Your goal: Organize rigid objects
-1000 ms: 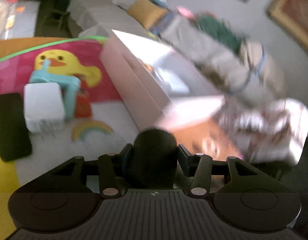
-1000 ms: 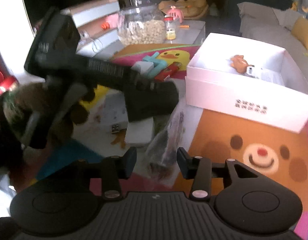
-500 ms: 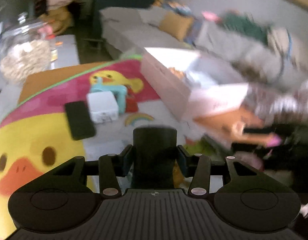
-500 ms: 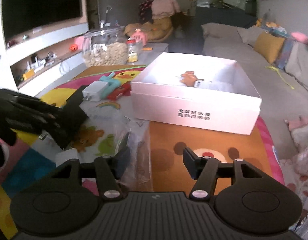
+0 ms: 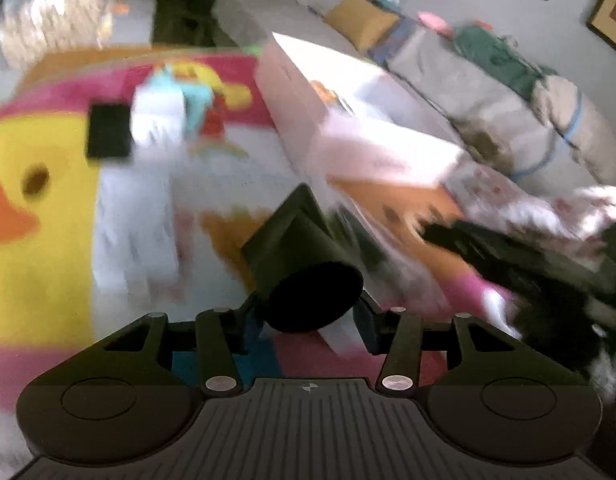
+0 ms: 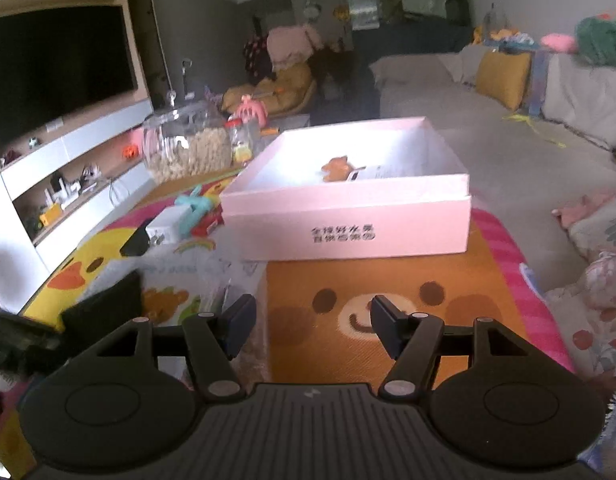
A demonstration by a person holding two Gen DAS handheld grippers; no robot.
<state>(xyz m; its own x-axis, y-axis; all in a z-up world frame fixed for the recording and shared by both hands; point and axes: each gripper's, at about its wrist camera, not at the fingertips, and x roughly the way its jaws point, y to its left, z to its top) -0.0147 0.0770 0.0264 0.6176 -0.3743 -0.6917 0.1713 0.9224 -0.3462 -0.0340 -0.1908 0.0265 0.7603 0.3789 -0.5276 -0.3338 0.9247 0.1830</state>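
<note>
My left gripper [image 5: 308, 316] is shut on a dark, blocky black object [image 5: 304, 268] that sticks out tilted ahead of the fingers. The picture is blurred. Beyond it an open white box [image 5: 359, 120] sits on the colourful play mat [image 5: 48, 200]. My right gripper [image 6: 311, 320] hovers over the mat's bear face; its jaws are opening and nothing is between them. The white box [image 6: 347, 216] lies straight ahead of it, with a small brown toy [image 6: 337, 168] inside. A crumpled clear plastic bag [image 6: 216, 292] rests just left of its left finger.
On the mat left of the box lie a white charger [image 6: 168, 228], a teal piece [image 6: 196, 204], a red item [image 6: 206, 222] and a flat black slab [image 6: 136, 242]. A glass jar [image 6: 188, 148] stands behind them. A sofa [image 6: 487, 80] lines the right side.
The right gripper's jaws have widened and its view has swung right, from the left gripper to the box; the plastic bag went from between its fingers to their left. The left gripper moved, still holding the black object.
</note>
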